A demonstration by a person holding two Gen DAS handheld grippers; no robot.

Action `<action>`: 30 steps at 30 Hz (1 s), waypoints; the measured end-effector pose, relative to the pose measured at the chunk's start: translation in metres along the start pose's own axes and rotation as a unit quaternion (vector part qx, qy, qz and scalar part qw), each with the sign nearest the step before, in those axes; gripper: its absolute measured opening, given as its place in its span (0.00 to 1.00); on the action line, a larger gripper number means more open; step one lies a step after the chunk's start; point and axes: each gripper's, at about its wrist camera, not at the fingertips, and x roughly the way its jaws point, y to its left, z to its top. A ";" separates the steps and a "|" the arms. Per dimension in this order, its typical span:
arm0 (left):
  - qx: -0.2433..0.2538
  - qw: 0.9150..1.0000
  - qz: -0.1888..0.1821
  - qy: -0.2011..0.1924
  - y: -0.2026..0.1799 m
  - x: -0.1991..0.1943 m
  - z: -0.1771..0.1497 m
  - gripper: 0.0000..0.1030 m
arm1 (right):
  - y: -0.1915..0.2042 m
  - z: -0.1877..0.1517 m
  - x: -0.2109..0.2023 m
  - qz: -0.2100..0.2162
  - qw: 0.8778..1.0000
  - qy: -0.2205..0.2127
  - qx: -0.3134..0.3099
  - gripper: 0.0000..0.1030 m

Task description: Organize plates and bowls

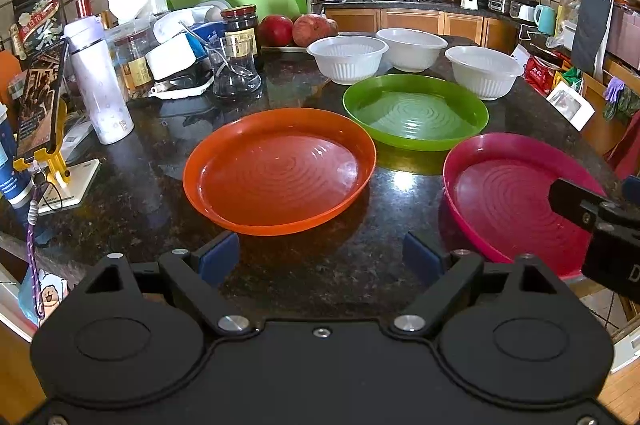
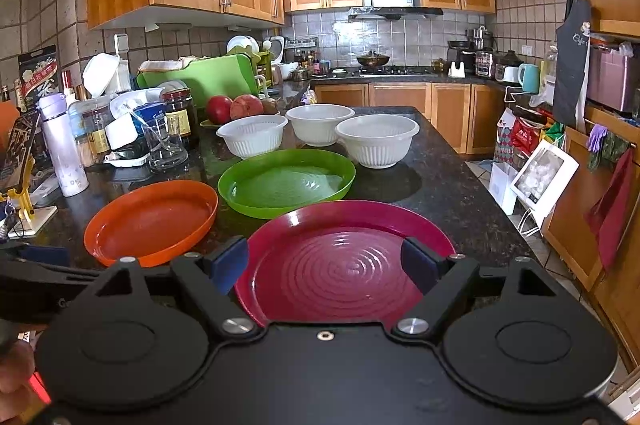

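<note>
Low center of right wrist frame: red plate (image 2: pixel 344 265) under right gripper (image 2: pixel 326 263), jaws wide, empty. Left gripper (image 1: pixel 320 259) same, near orange plate (image 1: pixel 280 171). Green plate (image 1: pixel 416 111), three bowls (image 1: pixel 347 58) mid-frame behind. Looks like thin plastic: light, slick, bendy. Probably pinch raised rim.

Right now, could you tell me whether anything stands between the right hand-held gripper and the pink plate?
Nothing visible does. The right hand-held gripper is open, right at the near rim of the pink plate, which holds nothing; the orange plate sits apart to the left.
</note>
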 end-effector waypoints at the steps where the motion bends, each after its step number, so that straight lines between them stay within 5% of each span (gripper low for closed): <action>1: 0.000 1.000 0.000 0.000 0.000 0.000 0.000 0.86 | 0.000 -0.001 0.000 -0.001 1.000 -0.004 -0.004 0.85; 8: -0.004 1.000 0.002 0.002 -0.002 0.001 -0.002 0.86 | 0.005 -0.007 -0.006 -0.013 0.998 -0.046 -0.036 0.84; 30: -0.010 1.000 0.013 0.004 -0.013 -0.003 -0.005 0.86 | -0.002 -0.008 -0.010 -0.005 0.998 -0.046 -0.053 0.83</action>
